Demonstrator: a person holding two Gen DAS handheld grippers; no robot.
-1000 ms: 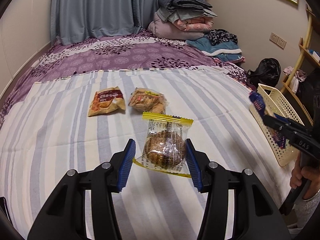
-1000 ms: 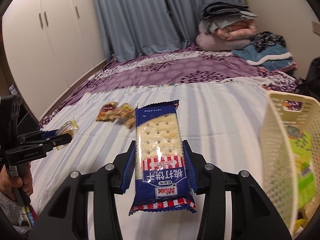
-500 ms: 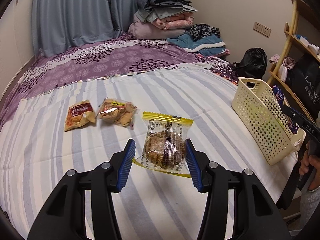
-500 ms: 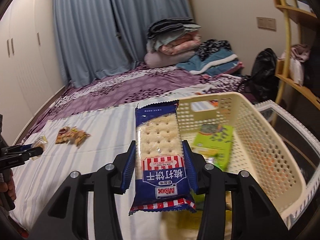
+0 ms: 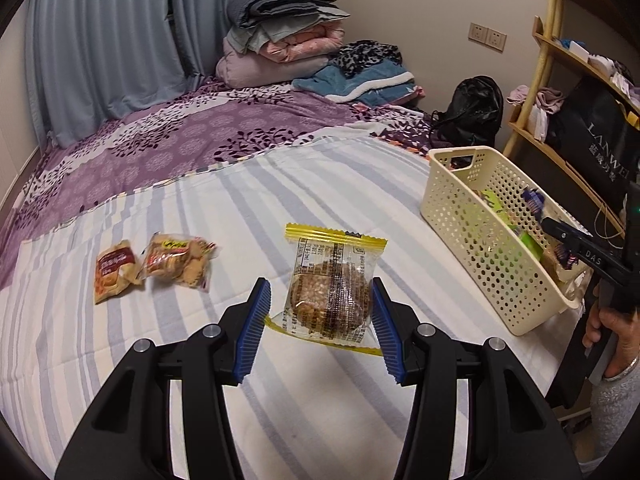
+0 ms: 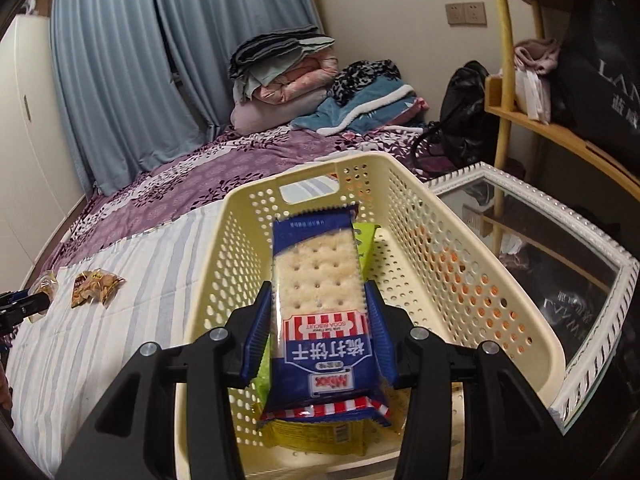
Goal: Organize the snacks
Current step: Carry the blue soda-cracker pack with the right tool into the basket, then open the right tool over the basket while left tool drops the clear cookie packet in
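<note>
The left gripper (image 5: 320, 320) is closed on a yellow-edged cookie packet (image 5: 330, 286) above the striped bed sheet (image 5: 200, 208). Its view shows two more snack packets (image 5: 154, 266) lying on the sheet, and the cream basket (image 5: 486, 252) at the bed's edge. The right gripper (image 6: 318, 330) has its jaws opening around a blue cracker packet (image 6: 320, 312), over the basket (image 6: 440, 280). Only the right view shows the green packets (image 6: 366, 240) in the basket and a white-framed glass table (image 6: 560, 240) beside it.
</note>
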